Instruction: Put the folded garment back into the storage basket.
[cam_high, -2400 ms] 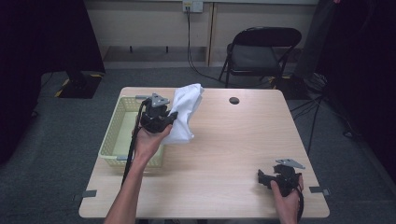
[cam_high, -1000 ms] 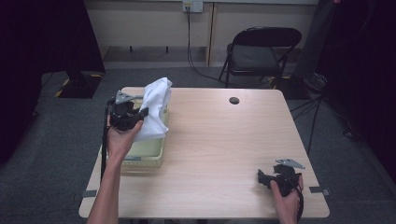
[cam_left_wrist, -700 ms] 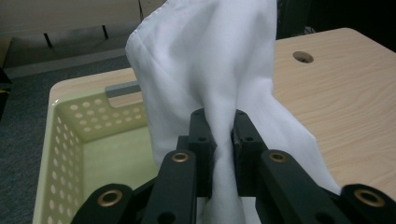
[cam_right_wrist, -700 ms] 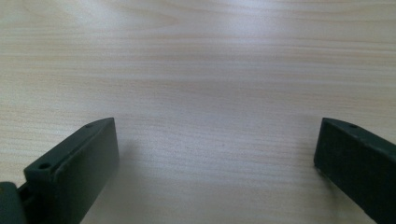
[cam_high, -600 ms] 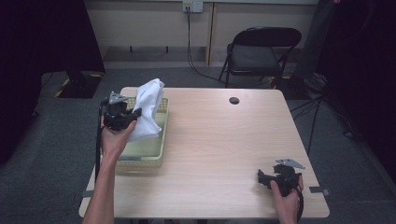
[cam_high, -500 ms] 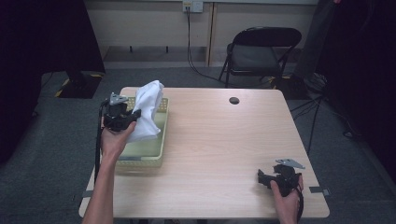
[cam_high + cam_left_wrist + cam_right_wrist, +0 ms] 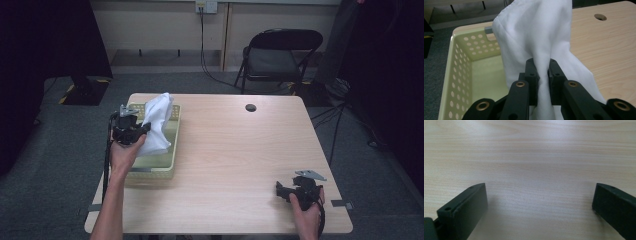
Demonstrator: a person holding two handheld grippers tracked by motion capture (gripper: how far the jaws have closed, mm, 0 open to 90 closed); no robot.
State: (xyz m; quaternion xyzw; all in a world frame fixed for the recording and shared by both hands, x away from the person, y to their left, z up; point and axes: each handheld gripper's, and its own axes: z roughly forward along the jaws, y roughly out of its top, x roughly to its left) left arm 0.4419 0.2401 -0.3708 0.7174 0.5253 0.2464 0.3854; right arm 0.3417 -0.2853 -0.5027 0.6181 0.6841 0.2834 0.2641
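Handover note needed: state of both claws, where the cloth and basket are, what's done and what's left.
Left claw: shut on the white cloth, pinching a fold; the cloth hangs over the cream basket at the table's left edge, its lower part inside.
Right claw: open, nothing between the jaws, resting low at the near right corner of the wooden table.
Done: cloth gripped and held above the basket.
Left: probably lower it in fully, open the left claw, draw the hand clear. One side of the cloth hangs near the basket's table-side wall, so check it does not drape outside.
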